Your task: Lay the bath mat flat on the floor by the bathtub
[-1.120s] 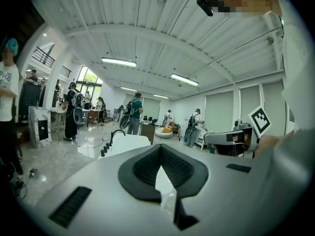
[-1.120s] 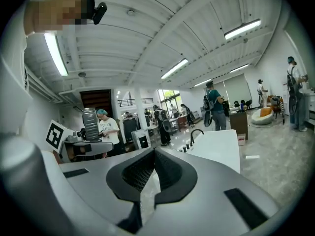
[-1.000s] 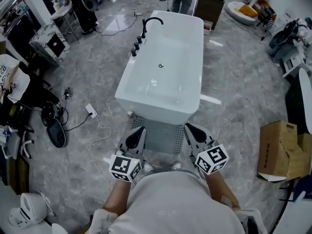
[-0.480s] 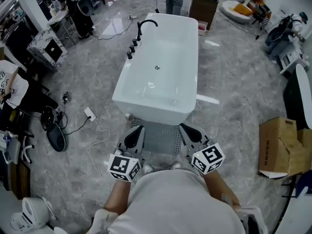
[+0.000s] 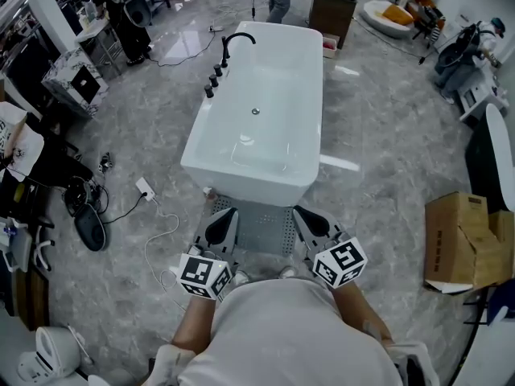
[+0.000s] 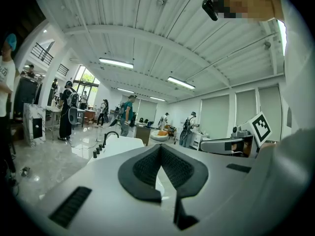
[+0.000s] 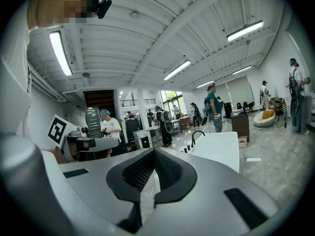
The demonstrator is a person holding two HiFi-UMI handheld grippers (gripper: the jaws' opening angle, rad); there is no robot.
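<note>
1. Grey mat (image 5: 259,225) lies on the floor (image 5: 386,159) against the near end of the tub (image 5: 257,127). It looks flat, though my body hides its near edge.
2. Left tongs (image 5: 224,222) and right tongs (image 5: 306,218) are both closed and empty, one over each side edge of the mat.
3. I judge the laying done. Next I need only draw back, or press down the hidden edge if it curls.
4. Since a second ago the mat has stayed put and the tongs have stayed closed. Only my view has drifted, so the tub now sits slightly further left.
</note>
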